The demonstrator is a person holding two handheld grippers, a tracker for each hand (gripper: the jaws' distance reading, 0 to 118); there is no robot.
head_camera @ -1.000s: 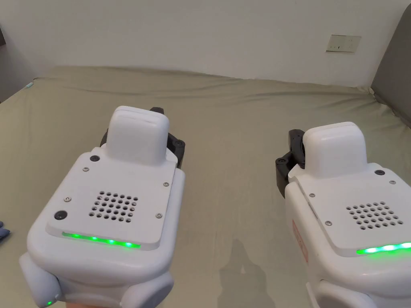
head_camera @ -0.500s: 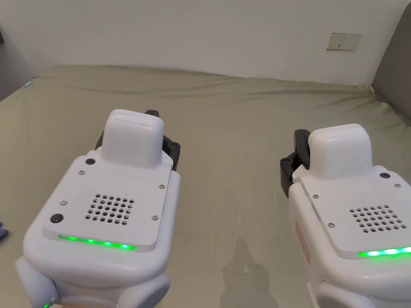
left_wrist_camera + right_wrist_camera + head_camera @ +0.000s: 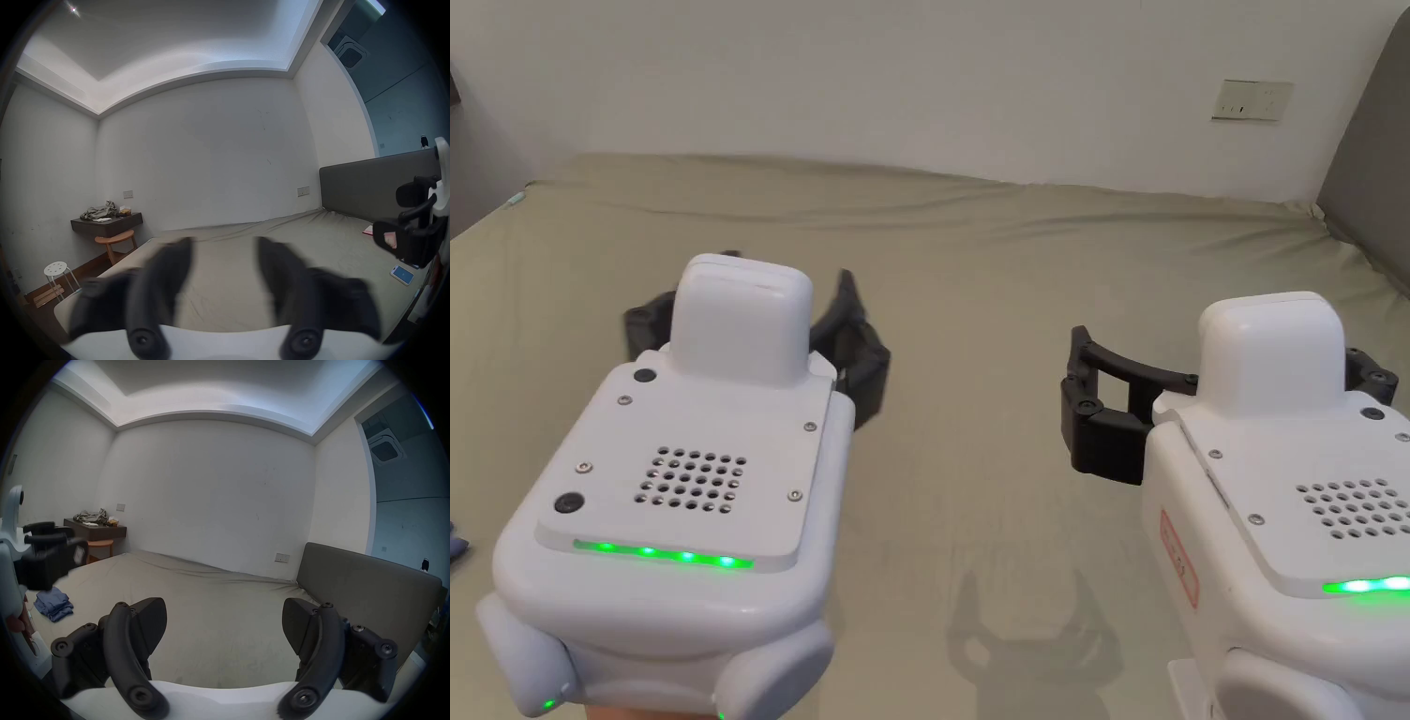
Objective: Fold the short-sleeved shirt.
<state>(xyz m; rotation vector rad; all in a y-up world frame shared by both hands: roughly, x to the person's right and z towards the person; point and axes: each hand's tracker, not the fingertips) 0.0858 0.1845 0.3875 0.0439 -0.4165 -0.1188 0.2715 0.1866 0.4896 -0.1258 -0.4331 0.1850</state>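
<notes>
Both grippers' fingers [image 3: 151, 623] newly spread.

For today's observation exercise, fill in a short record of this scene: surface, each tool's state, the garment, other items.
surface: bed with olive sheet
left tool: open, holding nothing, over the bed
right tool: open, holding nothing, over the bed
garment: blue cloth bunched at the bed's left edge, apart from both tools
other items: phone on the bed; white stool on the floor
</notes>
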